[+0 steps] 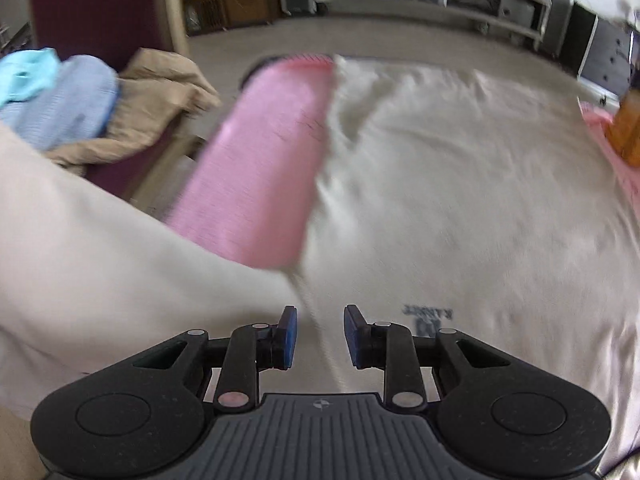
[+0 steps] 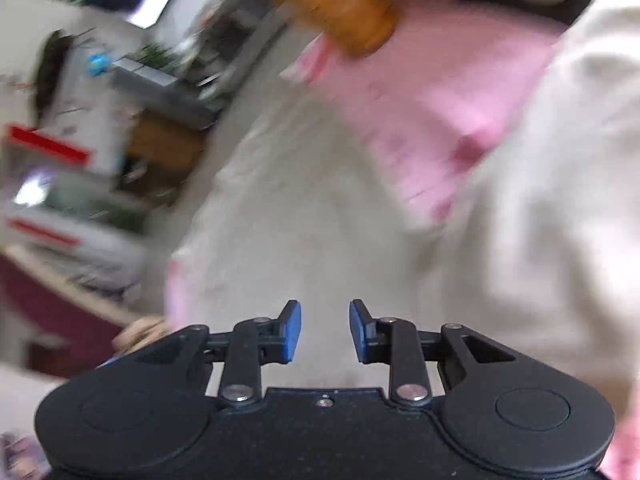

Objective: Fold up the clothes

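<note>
- Both your grippers, left [image 1: 320,336] and right [image 2: 325,332], sit apart, gripping nothing.
- Cream cotton shirt [image 1: 460,184] lies spread over pink bedding [image 1: 256,168]; mid-fold probably, edges need pinching.

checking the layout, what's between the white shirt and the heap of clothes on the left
A strip of pink cloth, in the left wrist view, separates the white shirt from the clothes heap.
</note>
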Tool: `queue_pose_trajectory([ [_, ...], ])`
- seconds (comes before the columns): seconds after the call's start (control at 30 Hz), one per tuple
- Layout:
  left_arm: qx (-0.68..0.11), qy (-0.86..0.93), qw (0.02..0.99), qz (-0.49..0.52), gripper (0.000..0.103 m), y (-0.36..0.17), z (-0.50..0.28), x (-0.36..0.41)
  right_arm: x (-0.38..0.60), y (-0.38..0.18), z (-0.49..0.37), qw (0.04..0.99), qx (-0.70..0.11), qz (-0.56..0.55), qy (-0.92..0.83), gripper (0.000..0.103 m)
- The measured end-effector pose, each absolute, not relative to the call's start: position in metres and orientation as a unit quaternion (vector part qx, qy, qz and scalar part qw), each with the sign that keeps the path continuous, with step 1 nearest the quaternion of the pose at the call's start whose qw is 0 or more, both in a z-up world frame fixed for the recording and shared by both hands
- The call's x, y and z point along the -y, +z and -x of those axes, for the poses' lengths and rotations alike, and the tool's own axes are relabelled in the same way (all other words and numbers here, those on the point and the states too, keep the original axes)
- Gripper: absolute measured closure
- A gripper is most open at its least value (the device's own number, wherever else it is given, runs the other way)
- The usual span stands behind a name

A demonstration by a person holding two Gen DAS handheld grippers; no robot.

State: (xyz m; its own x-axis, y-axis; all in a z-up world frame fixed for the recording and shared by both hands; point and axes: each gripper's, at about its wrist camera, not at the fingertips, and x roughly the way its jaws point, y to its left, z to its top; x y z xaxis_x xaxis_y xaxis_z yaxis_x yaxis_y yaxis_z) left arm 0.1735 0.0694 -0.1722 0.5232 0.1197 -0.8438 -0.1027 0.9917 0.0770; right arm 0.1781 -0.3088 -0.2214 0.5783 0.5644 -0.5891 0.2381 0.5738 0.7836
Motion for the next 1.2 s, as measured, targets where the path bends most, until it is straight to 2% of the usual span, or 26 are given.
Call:
queue_pose_trajectory([
  [0.07,-0.491,0.057,0.869,-0.03,0.076,-0.18,-0.174,-0.061,0.299,-0.231,-0.184,0.749,-0.465,-0.45,0.143,0.075],
  [0.17,-0.487,0.064,0.869,-0.055,0.07,-0.181,-0.168,-0.06,0.295,-0.24,-0.188,0.747,-0.506,-0.415,0.118,0.075],
  [0.2,-0.488,0.069,0.868,-0.056,0.069,-0.18,-0.166,-0.063,0.296,-0.243,-0.187,0.746,-0.519,-0.404,0.102,0.094],
  [0.23,-0.491,0.076,0.866,-0.052,0.068,-0.18,-0.164,-0.068,0.305,-0.246,-0.182,0.738,-0.523,-0.419,0.082,0.103],
  [0.3,-0.498,0.088,0.862,-0.041,0.064,-0.178,-0.156,-0.082,0.326,-0.247,-0.166,0.728,-0.516,-0.449,0.041,0.103],
  [0.37,-0.499,0.12,0.856,-0.067,0.067,-0.176,-0.147,-0.09,0.351,-0.243,-0.145,0.726,-0.496,-0.477,-0.003,0.103],
  [0.43,-0.5,0.155,0.846,-0.105,0.074,-0.177,-0.136,-0.098,0.372,-0.232,-0.125,0.746,-0.481,-0.456,-0.066,0.103],
  [0.53,-0.503,0.149,0.847,-0.09,0.072,-0.17,-0.115,-0.112,0.39,-0.216,-0.093,0.761,-0.467,-0.436,-0.114,0.101],
  [0.57,-0.495,0.145,0.853,-0.082,0.072,-0.164,-0.106,-0.115,0.394,-0.212,-0.083,0.764,-0.464,-0.431,-0.124,0.099],
  [0.6,-0.487,0.136,0.86,-0.069,0.073,-0.158,-0.095,-0.115,0.398,-0.207,-0.073,0.768,-0.46,-0.426,-0.132,0.092],
  [0.67,-0.47,0.104,0.876,-0.036,0.073,-0.146,-0.072,-0.113,0.387,-0.198,-0.063,0.785,-0.448,-0.413,-0.11,0.085],
  [0.8,-0.443,0.039,0.896,0.005,0.073,-0.13,-0.037,-0.098,0.365,-0.179,-0.044,0.817,-0.423,-0.385,-0.065,0.085],
  [0.97,-0.446,0.009,0.894,-0.027,0.073,-0.139,-0.044,-0.059,0.337,-0.156,-0.021,0.852,-0.391,-0.348,-0.01,0.085],
  [1.2,-0.487,-0.023,0.871,-0.057,0.072,-0.168,-0.07,-0.012,0.269,-0.184,-0.069,0.828,-0.473,-0.295,0.06,0.085],
])
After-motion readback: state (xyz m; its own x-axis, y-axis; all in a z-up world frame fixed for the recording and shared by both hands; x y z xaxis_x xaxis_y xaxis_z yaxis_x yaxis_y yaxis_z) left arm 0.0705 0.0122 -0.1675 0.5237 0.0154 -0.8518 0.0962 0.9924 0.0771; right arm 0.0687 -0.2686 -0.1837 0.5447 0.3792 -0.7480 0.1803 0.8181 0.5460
